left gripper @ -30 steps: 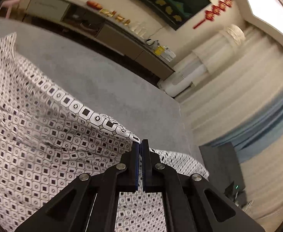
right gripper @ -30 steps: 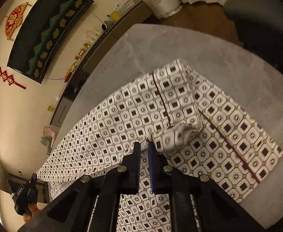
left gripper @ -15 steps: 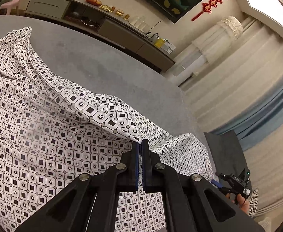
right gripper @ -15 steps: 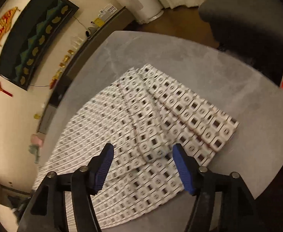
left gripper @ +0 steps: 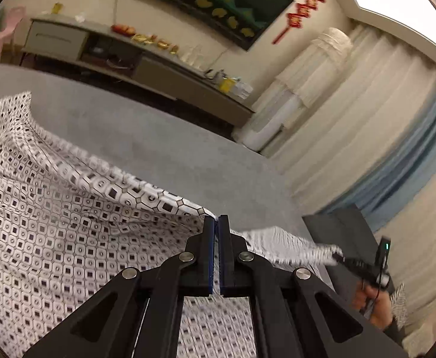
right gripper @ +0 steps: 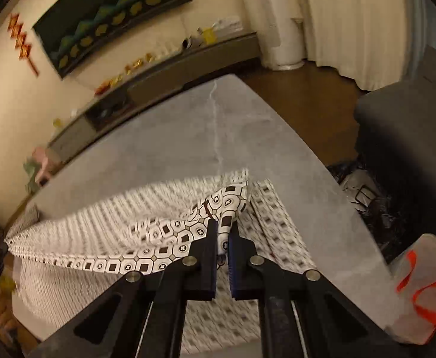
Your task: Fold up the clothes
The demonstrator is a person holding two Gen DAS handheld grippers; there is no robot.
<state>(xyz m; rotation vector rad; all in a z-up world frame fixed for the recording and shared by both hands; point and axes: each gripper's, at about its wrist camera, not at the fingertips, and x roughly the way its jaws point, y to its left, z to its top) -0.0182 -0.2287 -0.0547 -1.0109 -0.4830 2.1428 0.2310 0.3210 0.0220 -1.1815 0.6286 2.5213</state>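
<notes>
A white cloth printed with black squares lies partly on the grey table, its near edge raised. My left gripper is shut on that raised edge. In the right wrist view my right gripper is shut on a folded corner of the same cloth, held above the table. Between the two grippers the cloth hangs stretched in the air, blurred by motion. At the right edge of the left wrist view a hand holds the right gripper.
A long sideboard stands against the far wall. Right of the table are a dark armchair and a white bag with red handles. The table's right edge runs close beside the cloth.
My right gripper, open half a second ago, has shut on a corner of the cloth and lifted it. The left gripper kept its hold and the cloth now spans between them.
</notes>
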